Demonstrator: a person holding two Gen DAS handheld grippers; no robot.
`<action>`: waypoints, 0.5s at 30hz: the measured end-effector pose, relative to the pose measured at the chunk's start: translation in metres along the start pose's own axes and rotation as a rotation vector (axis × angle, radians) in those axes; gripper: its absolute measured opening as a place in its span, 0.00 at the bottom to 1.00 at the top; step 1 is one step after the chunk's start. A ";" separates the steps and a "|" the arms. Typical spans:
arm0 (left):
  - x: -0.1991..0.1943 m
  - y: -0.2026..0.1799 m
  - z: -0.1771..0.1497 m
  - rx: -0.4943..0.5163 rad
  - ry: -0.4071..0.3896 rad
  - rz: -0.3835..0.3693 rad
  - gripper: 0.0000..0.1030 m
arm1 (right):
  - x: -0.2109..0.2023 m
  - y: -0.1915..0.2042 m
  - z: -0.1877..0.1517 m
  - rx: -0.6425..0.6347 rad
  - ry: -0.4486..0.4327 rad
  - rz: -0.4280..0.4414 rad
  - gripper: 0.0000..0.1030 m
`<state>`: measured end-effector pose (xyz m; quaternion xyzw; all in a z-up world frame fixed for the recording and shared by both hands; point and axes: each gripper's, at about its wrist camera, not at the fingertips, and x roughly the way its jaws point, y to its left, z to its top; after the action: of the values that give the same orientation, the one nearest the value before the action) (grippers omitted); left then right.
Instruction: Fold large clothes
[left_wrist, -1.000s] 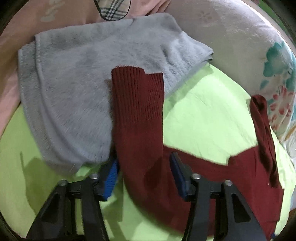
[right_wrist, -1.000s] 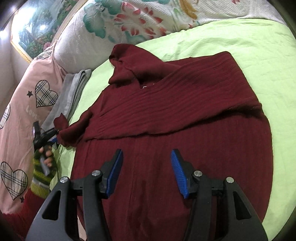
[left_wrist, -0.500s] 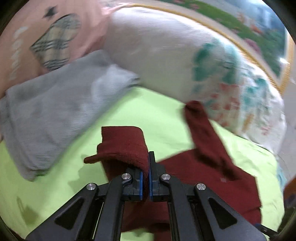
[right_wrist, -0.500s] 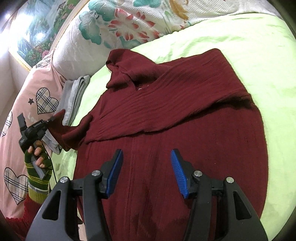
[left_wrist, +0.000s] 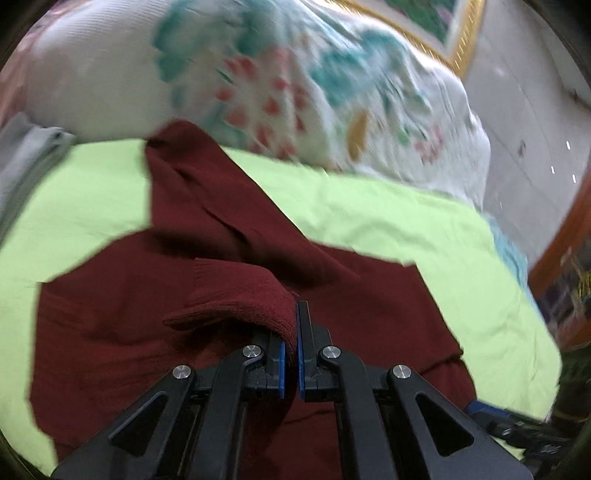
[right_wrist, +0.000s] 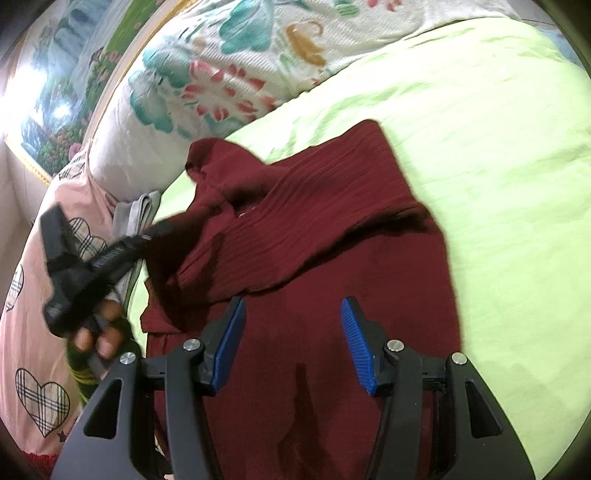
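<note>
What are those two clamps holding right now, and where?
The left gripper pinches the maroon sweater by its sleeve cuff. The right gripper, jaws open, holds nothing.

left gripper (left_wrist: 296, 343) jaws closed on sleeve cuff (left_wrist: 255, 295); carried over sweater body (left_wrist: 122, 306)

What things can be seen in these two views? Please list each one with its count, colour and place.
sweater: one, dark red, spread on the sheet, one sleeve already folded across the body
sleeve cuff: one, dark red, lifted over the sweater body
bed sheet: one, light green, under the sweater
floral pillow: one, white with teal and red flowers, at the head of the bed
heart pillow: one, pink with plaid hearts, beside the bed
grey garment: one, folded, between pillow and sheet
picture: one, gold frame, behind the pillows
left gripper: black, blue pads, shut on the cuff
right gripper: black, blue pads, open above the sweater
</note>
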<state>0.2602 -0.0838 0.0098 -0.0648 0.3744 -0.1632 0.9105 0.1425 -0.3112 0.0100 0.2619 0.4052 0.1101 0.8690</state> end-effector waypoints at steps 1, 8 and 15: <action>0.009 -0.005 -0.005 0.018 0.014 0.002 0.03 | -0.001 -0.002 0.001 0.005 -0.004 -0.001 0.53; 0.064 -0.040 -0.034 0.161 0.137 0.008 0.36 | -0.002 -0.008 0.010 0.029 -0.023 -0.004 0.53; 0.025 -0.028 -0.061 0.194 0.153 -0.018 0.72 | 0.015 0.010 0.024 -0.008 -0.010 0.027 0.56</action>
<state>0.2273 -0.1179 -0.0430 0.0330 0.4245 -0.2114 0.8798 0.1710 -0.3056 0.0184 0.2641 0.3970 0.1222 0.8704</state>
